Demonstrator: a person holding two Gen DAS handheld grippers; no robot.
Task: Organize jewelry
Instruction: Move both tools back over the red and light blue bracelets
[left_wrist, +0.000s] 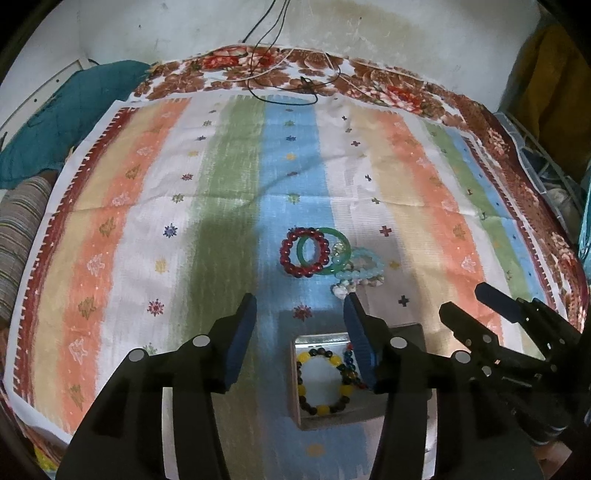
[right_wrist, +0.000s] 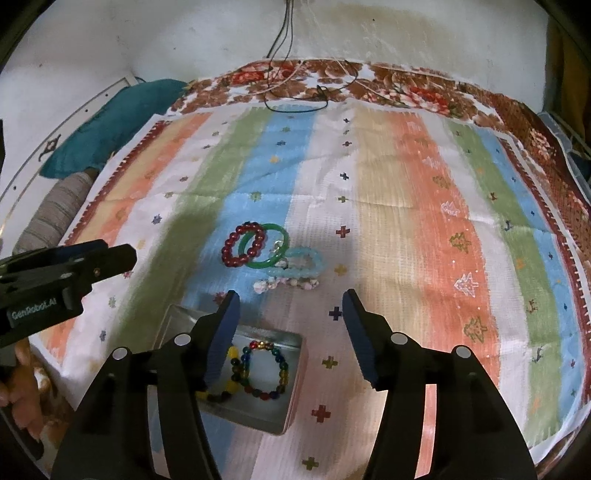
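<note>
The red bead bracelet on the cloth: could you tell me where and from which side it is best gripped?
Grip the red bead bracelet on its left arc, coming straight down from above with one finger inside the loop. It lies flat, and the green bangle overlaps its right side, leaving the left arc free.

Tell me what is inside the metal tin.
The tin holds two bead bracelets: one with yellow and dark beads and one with mixed colours. A finger of the right gripper covers part of the yellow one, so nothing more can be confirmed beneath.
</note>
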